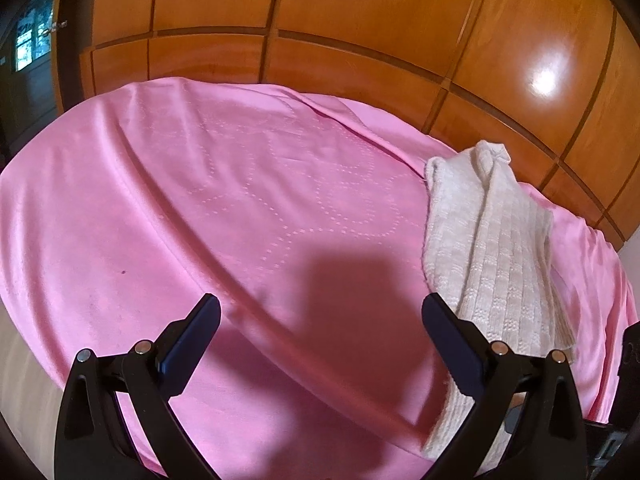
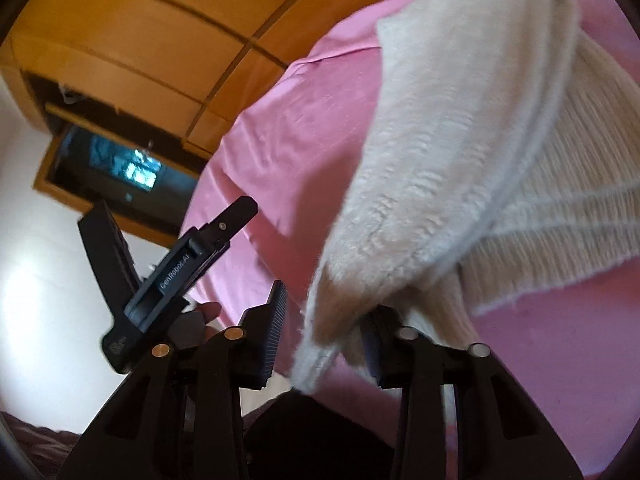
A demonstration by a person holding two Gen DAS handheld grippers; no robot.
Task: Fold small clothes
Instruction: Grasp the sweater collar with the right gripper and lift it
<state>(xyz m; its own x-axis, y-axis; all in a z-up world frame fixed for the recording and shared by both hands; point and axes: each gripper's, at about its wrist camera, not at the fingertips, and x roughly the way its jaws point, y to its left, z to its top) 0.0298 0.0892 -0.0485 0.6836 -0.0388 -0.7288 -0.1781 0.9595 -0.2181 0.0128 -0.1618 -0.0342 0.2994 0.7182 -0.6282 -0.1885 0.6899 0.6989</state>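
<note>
The cream-white knitted woollen garment (image 1: pixel 492 240) lies in a long, narrow, partly doubled strip along the right side of the pink satin bedspread (image 1: pixel 240 208), one end bunched near the far edge. It looks light, thick and floppy, with ribbed and basket-weave texture; it should drape and sag from any single hold, and the fuzzy yarn ought to give good friction on the pads, while the glossy spread beneath may let it slide. The sensible places to take it are the hemmed edge or a corner, where layers are thin enough to pinch.

The right gripper (image 2: pixel 326 332) has a near fold of the knit draped across its right finger (image 2: pixel 374 344); a gap shows between the jaws and I cannot tell whether the pads actually press the cloth. The left gripper (image 1: pixel 320 320) hangs released, jaws wide, over bare bedspread just beside the garment.

Behind the bed stands a glossy orange-brown panelled wooden wardrobe (image 1: pixel 360 20). Nothing lies on the spread in the way
</note>
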